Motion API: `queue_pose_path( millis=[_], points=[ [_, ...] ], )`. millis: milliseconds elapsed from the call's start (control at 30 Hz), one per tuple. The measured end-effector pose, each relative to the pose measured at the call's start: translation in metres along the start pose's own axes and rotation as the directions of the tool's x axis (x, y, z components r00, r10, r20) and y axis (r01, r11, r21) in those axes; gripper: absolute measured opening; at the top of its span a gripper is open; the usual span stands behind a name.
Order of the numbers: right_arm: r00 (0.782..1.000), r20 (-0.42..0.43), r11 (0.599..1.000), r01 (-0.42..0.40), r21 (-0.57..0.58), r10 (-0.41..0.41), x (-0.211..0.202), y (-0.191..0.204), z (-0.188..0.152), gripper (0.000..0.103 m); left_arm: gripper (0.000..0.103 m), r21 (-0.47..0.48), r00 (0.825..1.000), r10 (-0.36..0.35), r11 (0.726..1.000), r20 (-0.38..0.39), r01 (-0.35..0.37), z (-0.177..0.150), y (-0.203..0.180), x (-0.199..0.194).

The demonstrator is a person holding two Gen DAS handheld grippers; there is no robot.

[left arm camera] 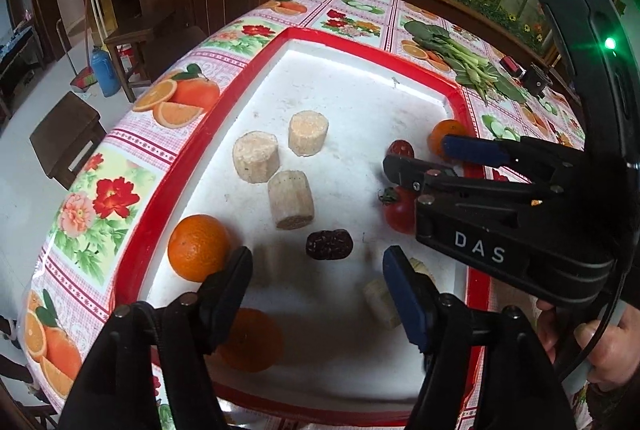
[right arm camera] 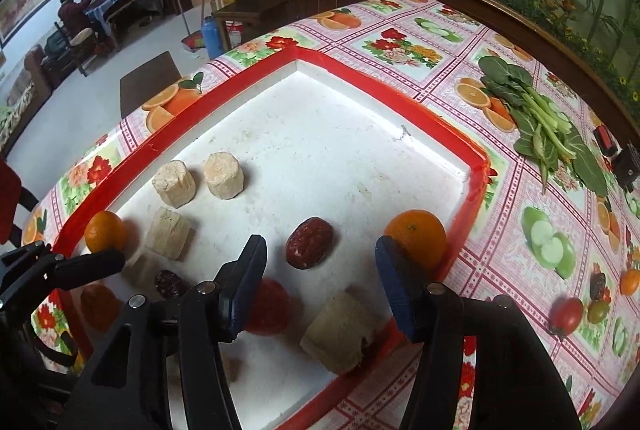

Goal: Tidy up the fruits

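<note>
Both tools stand spread and empty over the red-rimmed tray (right arm camera: 460,138). A red date (right arm camera: 309,243) lies just ahead between my right tool (right arm camera: 320,254) pads; a darker date (left arm camera: 329,244) sits ahead of my left tool (left arm camera: 316,266). I'd lower squarely, pinching gently to avoid rolling.

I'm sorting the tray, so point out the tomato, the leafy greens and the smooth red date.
tomato (right arm camera: 269,306): right wrist view, its red top.
leafy greens (right arm camera: 540,114): right wrist view, mid stalks.
smooth red date (right arm camera: 309,247): right wrist view, its middle.
</note>
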State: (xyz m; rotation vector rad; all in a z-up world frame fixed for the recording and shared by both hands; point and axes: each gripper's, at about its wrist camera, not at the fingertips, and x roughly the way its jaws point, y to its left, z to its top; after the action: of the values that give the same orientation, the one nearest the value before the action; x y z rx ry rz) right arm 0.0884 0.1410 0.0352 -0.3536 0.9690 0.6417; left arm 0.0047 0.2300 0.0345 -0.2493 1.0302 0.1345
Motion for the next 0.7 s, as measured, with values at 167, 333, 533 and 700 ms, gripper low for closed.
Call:
queue_pose_path(
  millis=[167,333,533,700],
  points=[
    [0.999,0.028,1.0,0.023,0.018,-0.024,-0.016,-0.004,-0.007,0.073,0.074,0.0,1.0,0.01,1.0,0.019,-0.01,-0.002,-0.003,-0.01],
    [0.999,0.042,0.999,0.024,0.032,-0.025,-0.031,-0.009,-0.014,0.073,0.075,-0.019,0.999,0.03,0.999,0.035,-0.029,-0.007,-0.007,-0.02],
    [0.999,0.043,0.999,0.008,0.048,-0.01,-0.046,-0.012,-0.03,0.076,0.075,-0.029,0.997,0.064,0.998,0.036,-0.063,-0.014,-0.015,-0.027],
    [0.999,0.044,0.996,-0.023,0.089,0.019,-0.061,-0.017,-0.047,0.079,0.079,-0.012,0.992,0.122,0.992,0.038,-0.122,-0.024,-0.024,-0.035]
  ],
)
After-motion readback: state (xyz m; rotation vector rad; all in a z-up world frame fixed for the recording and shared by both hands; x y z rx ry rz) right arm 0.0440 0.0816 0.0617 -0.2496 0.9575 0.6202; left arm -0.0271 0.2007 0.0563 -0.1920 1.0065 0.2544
